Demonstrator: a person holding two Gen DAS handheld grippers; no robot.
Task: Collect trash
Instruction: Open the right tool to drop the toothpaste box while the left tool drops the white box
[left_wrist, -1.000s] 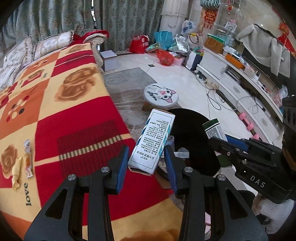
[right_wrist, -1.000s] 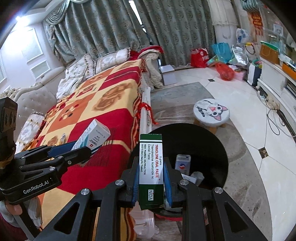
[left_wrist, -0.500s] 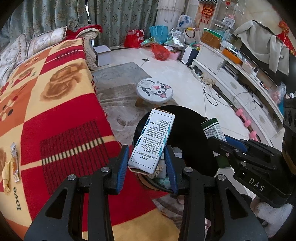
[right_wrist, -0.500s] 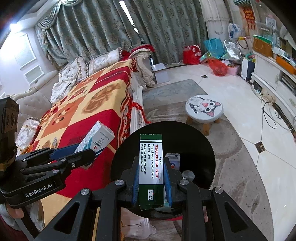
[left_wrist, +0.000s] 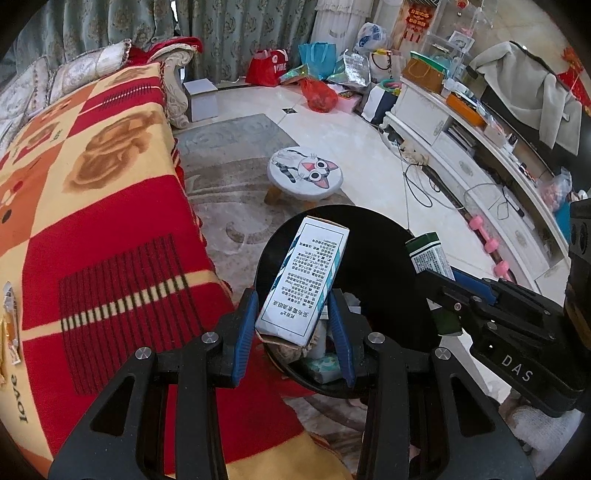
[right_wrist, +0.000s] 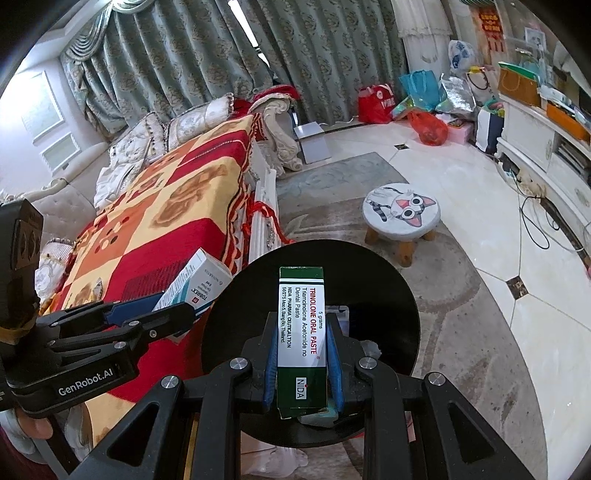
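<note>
My left gripper (left_wrist: 291, 299) is shut on a white medicine box (left_wrist: 304, 278) with blue trim, tilted, held over the left rim of a round black trash bin (left_wrist: 376, 236). My right gripper (right_wrist: 301, 325) is shut on a green and white oral paste box (right_wrist: 302, 332), upright above the same bin (right_wrist: 391, 295). The white box also shows in the right wrist view (right_wrist: 195, 284), and the green box in the left wrist view (left_wrist: 430, 256). Some trash lies in the bin's bottom. Two snack wrappers (left_wrist: 9, 325) lie on the blanket at far left.
A sofa with a red and yellow blanket (left_wrist: 92, 192) fills the left. A small cat-face stool (left_wrist: 304, 173) stands beyond the bin. A white TV cabinet (left_wrist: 480, 155) with cables, pink dumbbells (left_wrist: 491, 247) and bags (left_wrist: 317, 96) line the right and back.
Both grippers have moved further out over the bin with their boxes still held. The bin now sits more fully beneath them, and the sofa has slid to the left.
</note>
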